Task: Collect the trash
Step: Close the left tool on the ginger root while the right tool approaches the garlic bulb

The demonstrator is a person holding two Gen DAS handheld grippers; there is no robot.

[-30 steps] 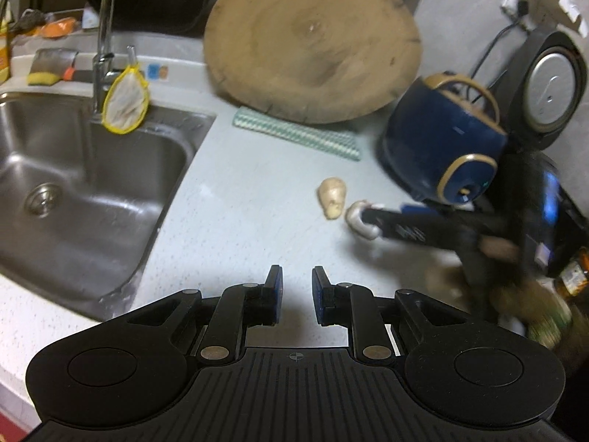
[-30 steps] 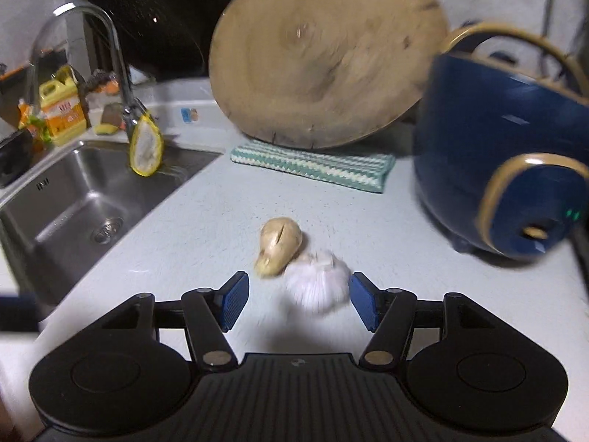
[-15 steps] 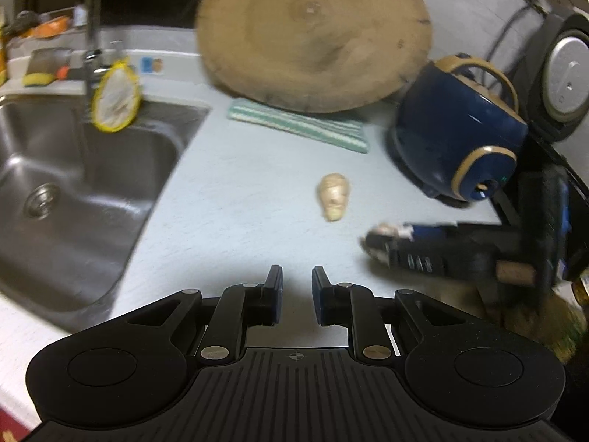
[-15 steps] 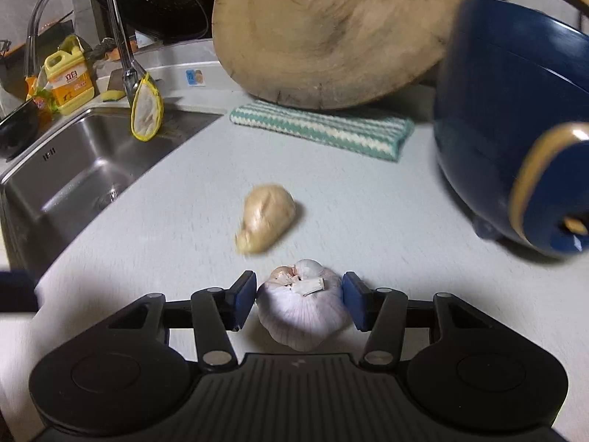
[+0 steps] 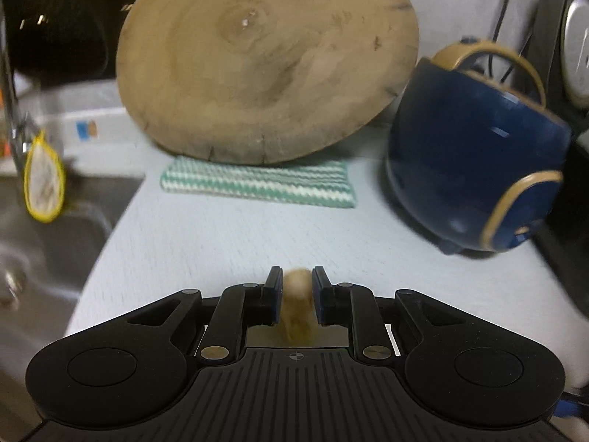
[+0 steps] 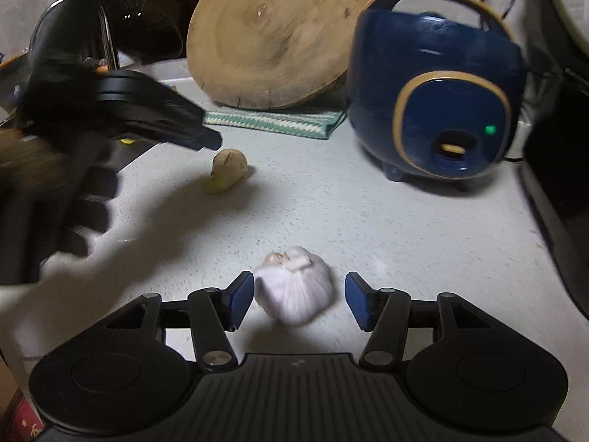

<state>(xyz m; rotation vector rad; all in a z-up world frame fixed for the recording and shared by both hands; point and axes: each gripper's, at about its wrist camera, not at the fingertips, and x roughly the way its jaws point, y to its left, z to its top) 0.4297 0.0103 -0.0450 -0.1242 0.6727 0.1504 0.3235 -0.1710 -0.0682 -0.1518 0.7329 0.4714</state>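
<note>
A pale yellow ginger piece (image 6: 227, 169) lies on the white counter (image 6: 405, 228). In the left wrist view it (image 5: 296, 296) sits blurred between the blue pads of my left gripper (image 5: 297, 281), whose jaws stand narrowly apart around it; a firm grip cannot be told. In the right wrist view the left gripper (image 6: 206, 140) hovers just left of and above the ginger. A white garlic bulb (image 6: 294, 285) lies on the counter between the fingers of my right gripper (image 6: 299, 289), which is open, with gaps on both sides.
A blue rice cooker (image 6: 434, 99) stands at the right. A round wooden board (image 5: 265, 62) leans at the back over a green striped cloth (image 5: 257, 182). The sink (image 5: 33, 235) with a yellow-rimmed strainer (image 5: 43, 184) is at the left. Dark appliances fill the far right.
My left gripper has moved forward to the ginger, now between its fingers. My right gripper has opened off the garlic bulb, which now lies on the counter.
</note>
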